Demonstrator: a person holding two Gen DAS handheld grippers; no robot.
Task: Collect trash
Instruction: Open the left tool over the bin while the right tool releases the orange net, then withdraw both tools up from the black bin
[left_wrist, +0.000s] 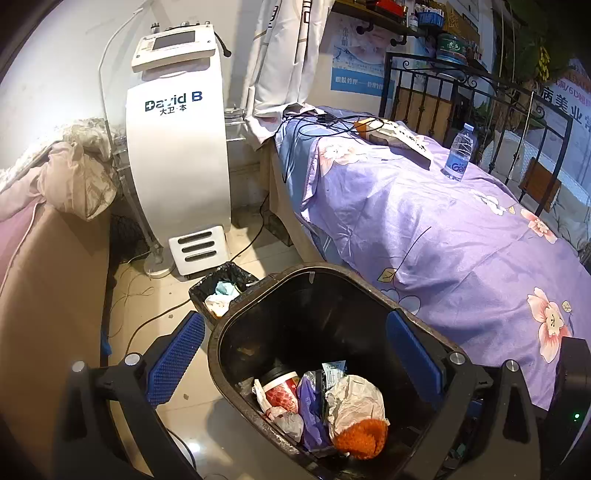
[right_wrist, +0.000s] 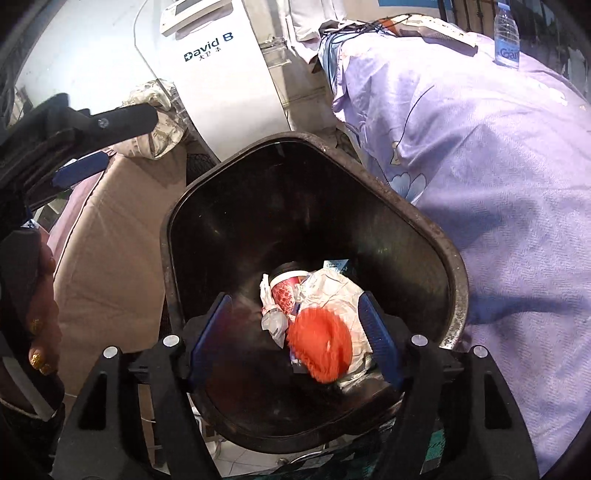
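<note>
Right gripper (right_wrist: 295, 332) fills the lower frame of the right wrist view, jaws apart, poised over the mouth of the black bin (right_wrist: 452, 291). Between the blue pads, but touching neither, sits an orange mesh wad (right_wrist: 319, 345) — blurred, so likely dropping or just landed on the heap. Under it: crumpled white paper (right_wrist: 332, 291) and a red-and-white cup (right_wrist: 286, 290), all at the bin bottom.

Left gripper (left_wrist: 295, 354) in the left wrist view also stands wide apart, its pads straddling the bin's near rim, gripping nothing.

Step in hand, by my reading: the deposit — the wad looks released into the bin.

Still out: a water bottle (left_wrist: 459, 153) upright on the purple bedspread (left_wrist: 461, 236), upper right of frame; whether it counts as trash I cannot tell. A small lined bin (left_wrist: 221, 291) sits centre-left, holding tissues.

Next move calls for lifting the right gripper clear of the rim, then seeking the next piece.
</note>
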